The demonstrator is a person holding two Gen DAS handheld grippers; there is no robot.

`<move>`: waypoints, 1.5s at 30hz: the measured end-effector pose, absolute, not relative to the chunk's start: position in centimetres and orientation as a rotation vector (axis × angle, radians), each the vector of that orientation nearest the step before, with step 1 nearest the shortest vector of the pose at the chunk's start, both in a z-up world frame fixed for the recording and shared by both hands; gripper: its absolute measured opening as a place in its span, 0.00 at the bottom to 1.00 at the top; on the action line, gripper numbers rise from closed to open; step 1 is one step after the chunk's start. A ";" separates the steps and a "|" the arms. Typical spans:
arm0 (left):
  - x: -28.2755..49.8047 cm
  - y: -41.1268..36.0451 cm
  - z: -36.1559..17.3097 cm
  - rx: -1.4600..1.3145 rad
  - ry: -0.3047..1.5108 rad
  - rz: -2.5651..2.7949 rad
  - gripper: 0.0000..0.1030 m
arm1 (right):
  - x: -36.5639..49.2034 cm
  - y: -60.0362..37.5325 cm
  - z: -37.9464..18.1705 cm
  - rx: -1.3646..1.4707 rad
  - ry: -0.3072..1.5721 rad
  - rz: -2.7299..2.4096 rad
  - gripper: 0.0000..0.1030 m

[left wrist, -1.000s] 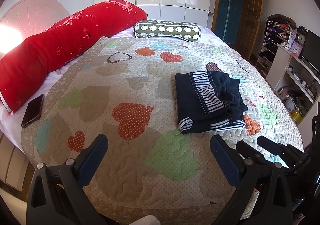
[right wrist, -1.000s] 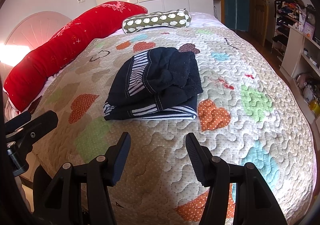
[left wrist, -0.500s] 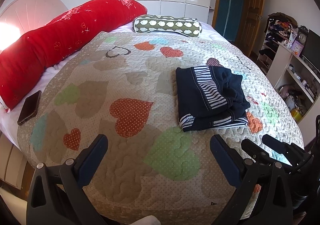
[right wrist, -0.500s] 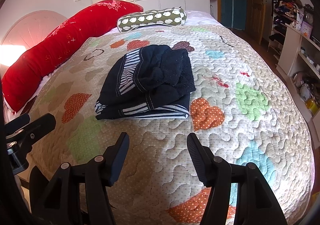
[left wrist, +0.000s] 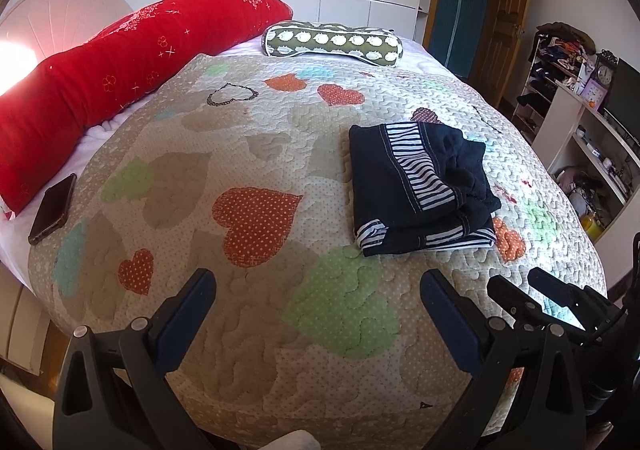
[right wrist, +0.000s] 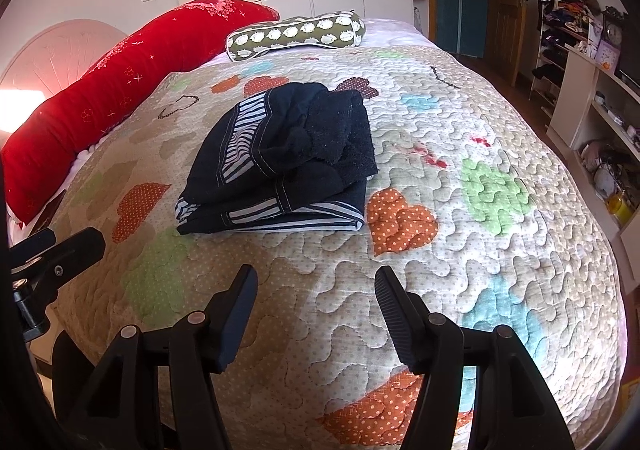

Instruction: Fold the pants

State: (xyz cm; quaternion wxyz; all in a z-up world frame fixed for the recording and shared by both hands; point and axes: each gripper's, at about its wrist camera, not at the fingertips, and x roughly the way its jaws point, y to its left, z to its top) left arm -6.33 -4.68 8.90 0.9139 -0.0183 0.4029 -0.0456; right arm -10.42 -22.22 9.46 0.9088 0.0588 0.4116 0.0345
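Dark navy pants with black-and-white striped trim lie folded in a compact stack on the heart-patterned quilt; they also show in the right wrist view. My left gripper is open and empty, held back near the bed's front edge, left of the pants. My right gripper is open and empty, in front of the pants and apart from them. The right gripper also shows at the lower right of the left wrist view.
A long red pillow lies along the left side. A green patterned bolster lies at the far end. A dark phone rests at the left edge. White shelves with clutter stand to the right.
Both grippers have shifted slightly, with the views tilting a little over the bed. The folded pants have not moved. Both grippers stay open.
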 end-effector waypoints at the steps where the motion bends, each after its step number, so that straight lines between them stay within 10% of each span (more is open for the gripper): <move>1: -6.3 -4.6 8.9 -0.040 0.831 -0.093 0.99 | -10.4 -22.3 9.4 0.125 0.850 0.069 0.64; 45: -6.1 -4.5 8.2 -0.053 0.844 -0.094 0.99 | -10.6 -20.7 8.9 0.062 0.865 0.042 0.65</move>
